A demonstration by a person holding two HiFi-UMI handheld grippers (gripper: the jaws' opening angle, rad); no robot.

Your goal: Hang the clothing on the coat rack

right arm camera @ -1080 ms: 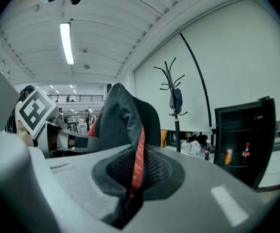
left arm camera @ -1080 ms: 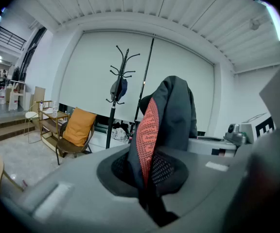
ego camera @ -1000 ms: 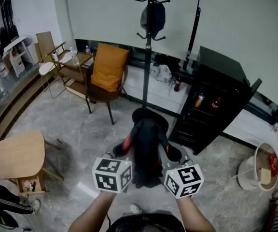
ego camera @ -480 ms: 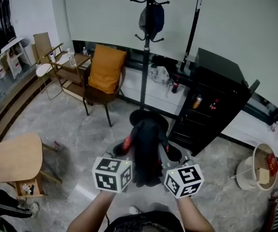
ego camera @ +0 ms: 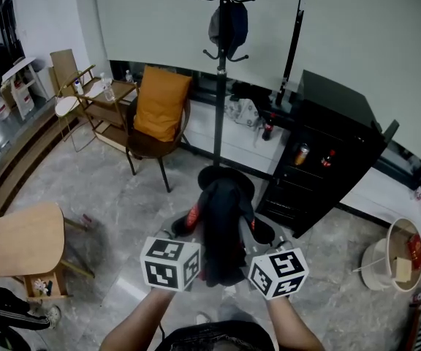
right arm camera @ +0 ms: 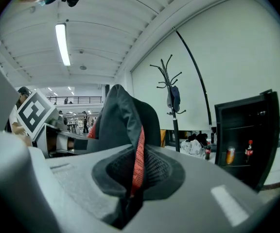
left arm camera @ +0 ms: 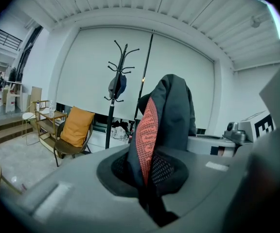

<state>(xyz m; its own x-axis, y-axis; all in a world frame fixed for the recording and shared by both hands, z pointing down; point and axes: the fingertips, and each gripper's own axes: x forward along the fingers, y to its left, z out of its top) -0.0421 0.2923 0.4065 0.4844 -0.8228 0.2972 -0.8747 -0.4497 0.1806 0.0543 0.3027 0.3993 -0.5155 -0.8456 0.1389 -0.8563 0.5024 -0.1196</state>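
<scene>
A dark garment with red trim hangs bunched between my two grippers, low in the head view. My left gripper is shut on its left side, where the red mesh strip runs down between the jaws. My right gripper is shut on its right side, pinching a red-edged fold. The black coat rack stands straight ahead against the white blind, with a dark cap hanging on a lower hook. The same coat rack shows in the left gripper view, and the coat rack also in the right gripper view.
A chair with an orange cushion stands left of the rack. A black open cabinet with bottles is to its right. A small wooden table sits at the left, a white bucket at the far right. Grey stone floor lies between.
The view has shifted slightly toward the rack. Both grippers keep the same hold on the garment.
</scene>
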